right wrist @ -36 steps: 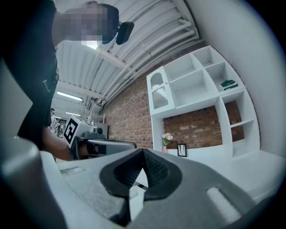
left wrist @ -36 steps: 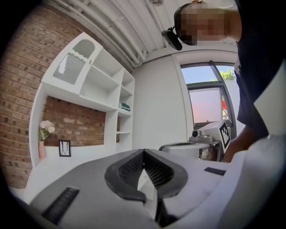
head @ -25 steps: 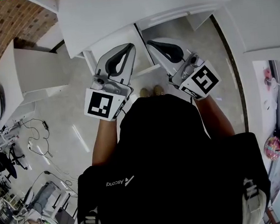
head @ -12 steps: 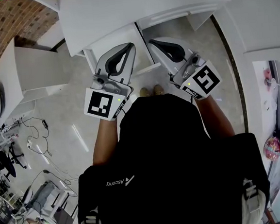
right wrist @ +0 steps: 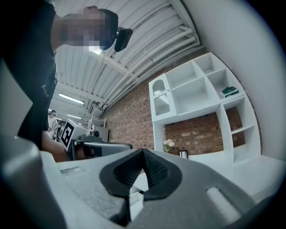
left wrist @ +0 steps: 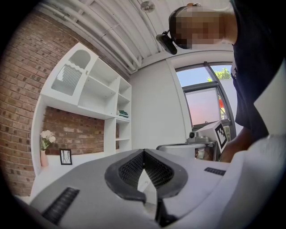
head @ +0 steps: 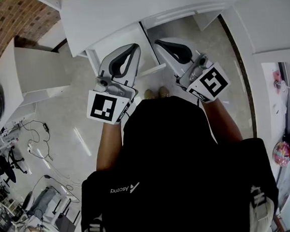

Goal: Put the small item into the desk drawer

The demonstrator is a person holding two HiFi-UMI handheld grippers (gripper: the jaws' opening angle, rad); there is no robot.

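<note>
Both tongs are closed tip to tip and empty: left gripper (head: 135, 47) and right gripper (head: 158, 43) hang side by side, pointing to twelve o'clock at the white desk (head: 125, 8). The small item shows in no view, so I judge nothing is begun; next I must find it and part one pair of jaws. Desk edge crowds twelve; bare floor (head: 69, 119) gives room at nine.

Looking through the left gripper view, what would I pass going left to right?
Along the wall: white flowers in a vase → small picture frame → dark green item on a shelf → window.
</note>
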